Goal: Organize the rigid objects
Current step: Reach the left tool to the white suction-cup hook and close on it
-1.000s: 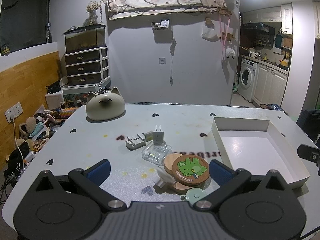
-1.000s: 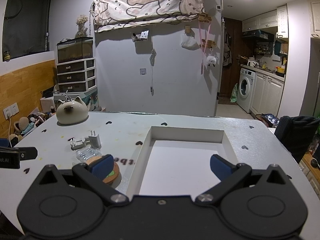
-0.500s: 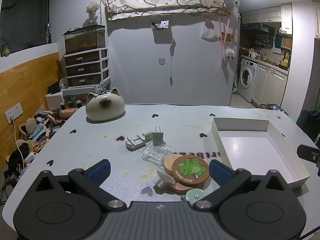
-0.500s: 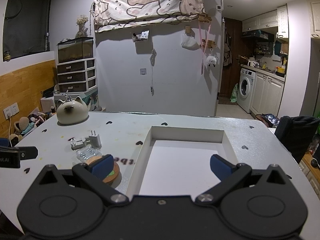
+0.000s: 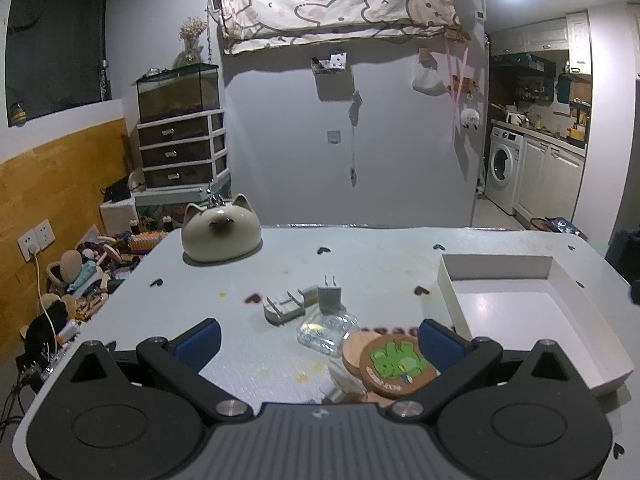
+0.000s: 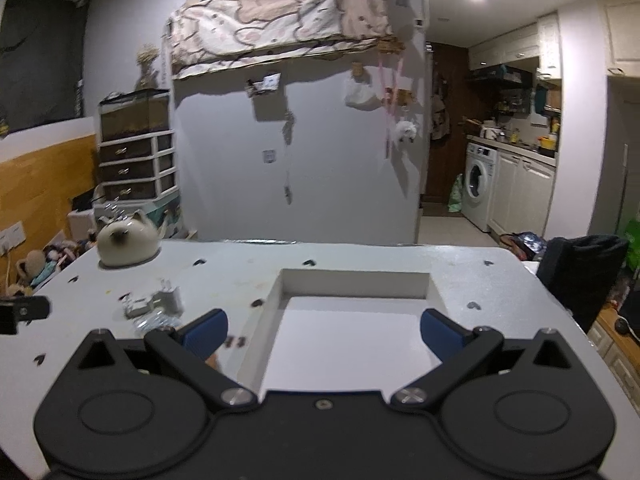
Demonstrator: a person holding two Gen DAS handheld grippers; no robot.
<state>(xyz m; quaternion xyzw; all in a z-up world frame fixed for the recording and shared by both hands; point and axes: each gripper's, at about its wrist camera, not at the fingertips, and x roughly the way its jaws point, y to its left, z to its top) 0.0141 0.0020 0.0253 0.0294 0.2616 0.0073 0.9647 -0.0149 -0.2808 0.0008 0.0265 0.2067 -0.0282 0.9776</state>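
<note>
I hold both tongs released above the white table (image 5: 380,264), gripping nothing. My left gripper (image 5: 318,340) hovers over a small cluster: a round wooden coaster with a green frog (image 5: 396,364) lies nearest, overlapping a plain wooden disc (image 5: 356,348), with a clear plastic piece (image 5: 326,330) just beyond it. Farther off stand a grey plug adapter (image 5: 330,296) and a low grey charger block (image 5: 282,308), close together. To the right of the cluster sits a shallow white tray (image 5: 448,296), and my right gripper (image 6: 322,326) hangs over its near end. A cat-shaped ceramic pot (image 5: 220,232) stands at the far left of the table. Small dark hearts dot the tabletop. Behind it runs a grey wall (image 5: 384,152); a set of drawers (image 5: 180,152) stands left and a washing machine (image 5: 502,164) right.
</note>
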